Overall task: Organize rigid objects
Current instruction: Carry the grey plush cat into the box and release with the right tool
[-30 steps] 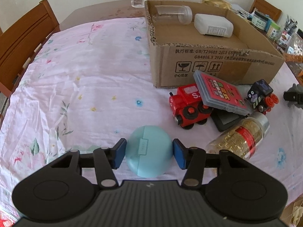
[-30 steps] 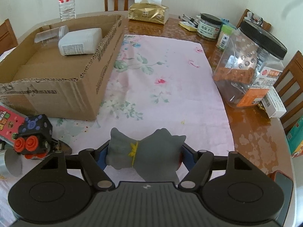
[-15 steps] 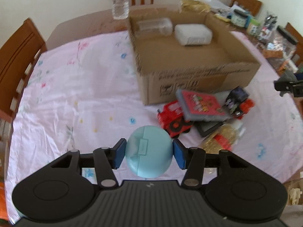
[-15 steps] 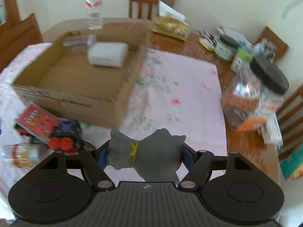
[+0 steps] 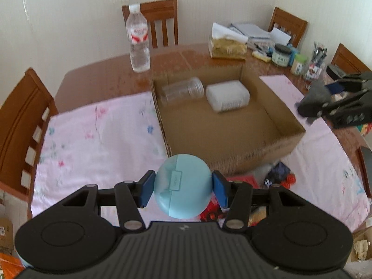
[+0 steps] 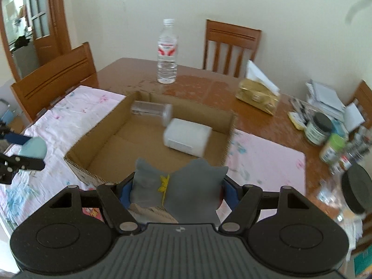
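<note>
My left gripper [image 5: 182,189] is shut on a round light-blue case [image 5: 182,188], held in the air just short of the near wall of an open cardboard box [image 5: 286,114]. My right gripper [image 6: 175,191] is shut on a grey figure with a yellow collar [image 6: 186,195], hanging above the box's near edge [image 6: 76,160]. Inside the box lie a clear plastic jar [image 5: 183,89] on its side and a white rectangular container [image 5: 227,97]. Each gripper shows in the other view: the right one [image 5: 325,100] at the right, the left one [image 6: 25,148] at the left.
Red and black toys [image 5: 281,174] lie on the pink floral cloth [image 5: 93,139] below the box. A water bottle [image 5: 138,39], a gold tissue pack [image 5: 227,47] and jars [image 5: 281,54] stand on the wooden table behind. Wooden chairs [image 5: 21,116] surround it.
Both grippers have risen with their objects. The views now look down into the box from higher, and the toys on the cloth have slid toward the bottom edge.
</note>
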The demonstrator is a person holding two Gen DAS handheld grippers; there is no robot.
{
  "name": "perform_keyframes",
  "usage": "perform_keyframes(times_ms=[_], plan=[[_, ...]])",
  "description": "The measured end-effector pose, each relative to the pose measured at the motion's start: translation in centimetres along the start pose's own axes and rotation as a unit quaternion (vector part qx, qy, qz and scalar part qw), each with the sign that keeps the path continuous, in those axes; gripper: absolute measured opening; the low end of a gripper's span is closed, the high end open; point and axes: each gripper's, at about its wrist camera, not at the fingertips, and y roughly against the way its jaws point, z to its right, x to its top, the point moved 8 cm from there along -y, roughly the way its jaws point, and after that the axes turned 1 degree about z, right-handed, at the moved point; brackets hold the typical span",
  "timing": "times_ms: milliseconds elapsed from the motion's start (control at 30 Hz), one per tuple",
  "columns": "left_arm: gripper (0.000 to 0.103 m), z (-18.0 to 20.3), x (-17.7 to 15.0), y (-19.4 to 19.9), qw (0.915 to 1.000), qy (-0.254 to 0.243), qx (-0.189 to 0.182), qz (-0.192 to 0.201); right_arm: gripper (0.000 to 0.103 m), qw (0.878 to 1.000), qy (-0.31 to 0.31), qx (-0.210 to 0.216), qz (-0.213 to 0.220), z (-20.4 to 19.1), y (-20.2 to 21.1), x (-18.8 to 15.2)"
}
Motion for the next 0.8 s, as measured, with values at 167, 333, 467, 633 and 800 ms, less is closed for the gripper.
perform_keyframes(times_ms=[167, 333, 467, 633, 800], plan=[[0.052, -0.6, 2.0, -0.3, 0.9998, -0.005, 0.011, 0.017, 0.078, 1.0, -0.002, 0.001, -0.021, -0.6, -2.8, 0.5], [0.052, -0.8, 3.2, -1.1, 0.9996, -0.012, 0.012, 0.022, 0.094, 1.0, -0.001, -0.008, -0.029, -0.9, -3.8, 0.4], [0.052, -0.5, 4.2, -2.0, 0.9995, -0.019, 0.005, 0.023, 0.103, 1.0, 0.001, -0.011, -0.013, -1.1, -3.0, 0.7], [0.052, 0.0, 5.8, -3.7, 0.9993, -0.027, -0.008, 0.026, 0.103, 1.0, -0.01, -0.023, -0.011, -0.8, -2.2, 0.5], [0.052, 0.9, 7.4, -5.9, 0.9989, -0.033, -0.021, 0.024, 0.103, 0.999, -0.028, -0.037, -0.01, -0.5, -1.1, -0.7]])
